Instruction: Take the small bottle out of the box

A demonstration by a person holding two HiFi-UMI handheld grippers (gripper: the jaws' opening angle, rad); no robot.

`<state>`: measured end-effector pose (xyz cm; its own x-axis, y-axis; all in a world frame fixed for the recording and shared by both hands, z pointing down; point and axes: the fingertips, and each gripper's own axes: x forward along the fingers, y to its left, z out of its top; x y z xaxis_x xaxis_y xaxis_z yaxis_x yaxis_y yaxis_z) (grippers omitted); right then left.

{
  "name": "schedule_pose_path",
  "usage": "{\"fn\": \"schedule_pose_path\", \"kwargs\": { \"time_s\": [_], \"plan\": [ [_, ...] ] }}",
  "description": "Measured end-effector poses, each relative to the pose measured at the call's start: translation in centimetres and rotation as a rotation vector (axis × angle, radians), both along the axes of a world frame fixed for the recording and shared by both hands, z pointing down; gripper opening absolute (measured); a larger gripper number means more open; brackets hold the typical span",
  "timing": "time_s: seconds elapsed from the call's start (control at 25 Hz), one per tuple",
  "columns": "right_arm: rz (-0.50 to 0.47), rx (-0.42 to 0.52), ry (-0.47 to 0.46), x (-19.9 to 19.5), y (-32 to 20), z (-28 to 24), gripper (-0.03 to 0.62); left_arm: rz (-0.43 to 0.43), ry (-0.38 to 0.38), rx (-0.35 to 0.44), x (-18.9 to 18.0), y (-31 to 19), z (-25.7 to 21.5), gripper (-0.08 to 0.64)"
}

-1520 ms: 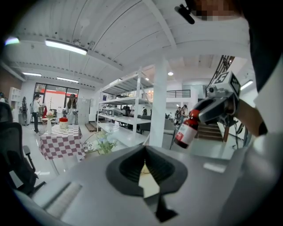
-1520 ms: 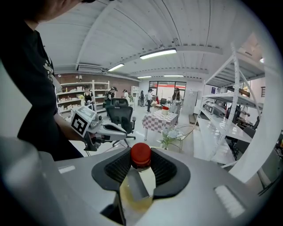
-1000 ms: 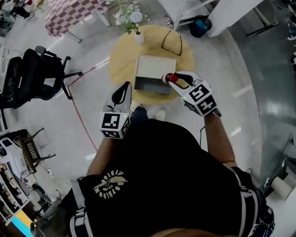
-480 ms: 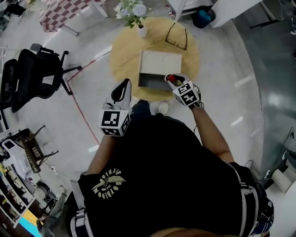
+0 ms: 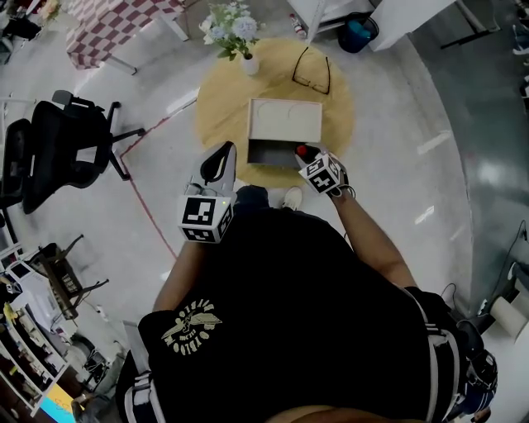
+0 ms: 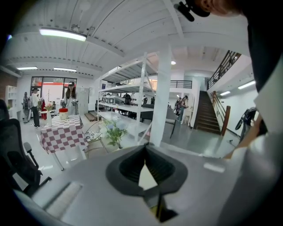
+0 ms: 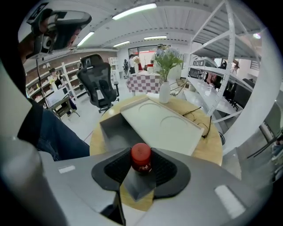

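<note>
A small bottle with a red cap (image 7: 141, 152) sits between the pads of my right gripper (image 7: 141, 161), which is shut on it. In the head view the right gripper (image 5: 304, 155) holds the bottle (image 5: 302, 151) low at the front right corner of the open box (image 5: 273, 154). The box has a grey inside (image 7: 116, 129) and a pale lid (image 7: 164, 126) laid back, and it stands on the round wooden table (image 5: 219, 99). I cannot tell whether the bottle touches the table. My left gripper (image 5: 221, 155) hangs off the table's near edge, by my body, shut and empty (image 6: 145, 152).
A white vase of flowers (image 5: 247, 64) and a pair of glasses (image 5: 311, 71) lie at the table's far side. A black office chair (image 5: 58, 153) stands to the left, a checkered table (image 5: 116, 25) beyond it. A red line (image 5: 145, 206) runs across the floor.
My right gripper has sunk with the bottle from well above the box down to its front right corner. The left gripper has hardly shifted.
</note>
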<state>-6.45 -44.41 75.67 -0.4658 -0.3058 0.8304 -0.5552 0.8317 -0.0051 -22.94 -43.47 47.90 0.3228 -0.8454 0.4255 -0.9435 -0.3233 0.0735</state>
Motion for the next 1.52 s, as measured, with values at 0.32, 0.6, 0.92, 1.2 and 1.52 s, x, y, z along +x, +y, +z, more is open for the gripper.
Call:
{"fn": "schedule_pose_path", "kwargs": {
  "time_s": [0.32,0.6,0.92,1.2,1.52],
  "plan": [
    [0.038,0.008,-0.082,1.6,0.8,-4.3,0.183,0.001,-0.011,0.066,0.6,0.2,-2.7,0.0],
    [0.151,0.38,-0.476,3.1,-0.1,-26.2,0.097,-0.054,0.001,0.229,2.0,1.8,-9.7,0.0],
    [0.237,0.657,-0.665,5.2,2.3,-38.7,0.008,-0.044,0.02,0.334,5.6,3.8,-12.5,0.0],
    [0.254,0.655,-0.645,7.3,3.7,-37.8,0.007,-0.069,0.007,0.348,5.7,5.5,-12.6,0.0],
    [0.273,0.662,-0.651,5.9,2.4,-38.5,0.008,-0.097,-0.004,0.308,2.5,6.4,-11.2,0.0]
  ]
}}
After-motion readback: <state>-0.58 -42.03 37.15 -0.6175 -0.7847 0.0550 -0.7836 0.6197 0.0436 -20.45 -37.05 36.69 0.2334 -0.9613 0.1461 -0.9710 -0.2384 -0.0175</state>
